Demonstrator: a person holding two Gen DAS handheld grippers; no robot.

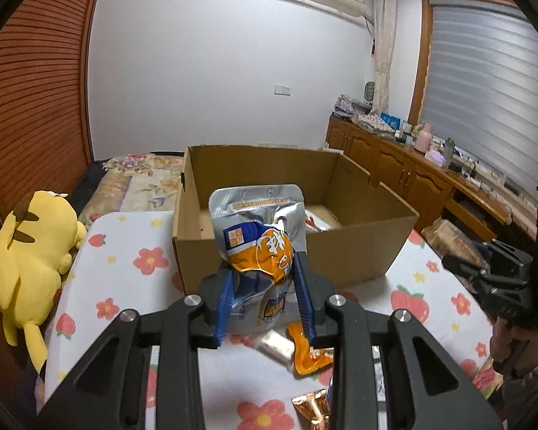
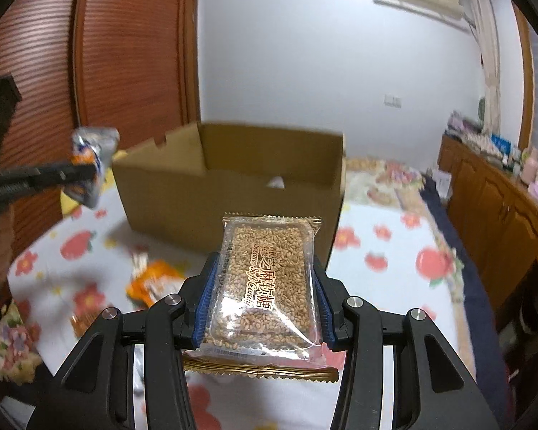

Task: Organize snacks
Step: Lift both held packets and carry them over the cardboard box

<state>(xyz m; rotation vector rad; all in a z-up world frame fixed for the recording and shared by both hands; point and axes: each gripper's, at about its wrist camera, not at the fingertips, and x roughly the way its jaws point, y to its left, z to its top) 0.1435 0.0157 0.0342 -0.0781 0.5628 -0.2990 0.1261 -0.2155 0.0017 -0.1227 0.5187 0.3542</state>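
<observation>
Both hands are mid-carry — each load is lifted clear of the table point(image 1: 132, 251) and headed for the cardboard box point(image 1: 340, 251). The left gripper point(image 1: 265, 268) has its fingers clamped on a crumpled silver-and-orange pouch point(image 1: 258, 229); the right gripper point(image 2: 265, 268) grips a sesame candy pack point(image 2: 265, 279) by its edges. Next, I judge, each must pass over the near wall and let go inside. The left view alone shows a packet already in the box; the right view shows an orange wrapper point(image 2: 154, 279) left on the table.
</observation>
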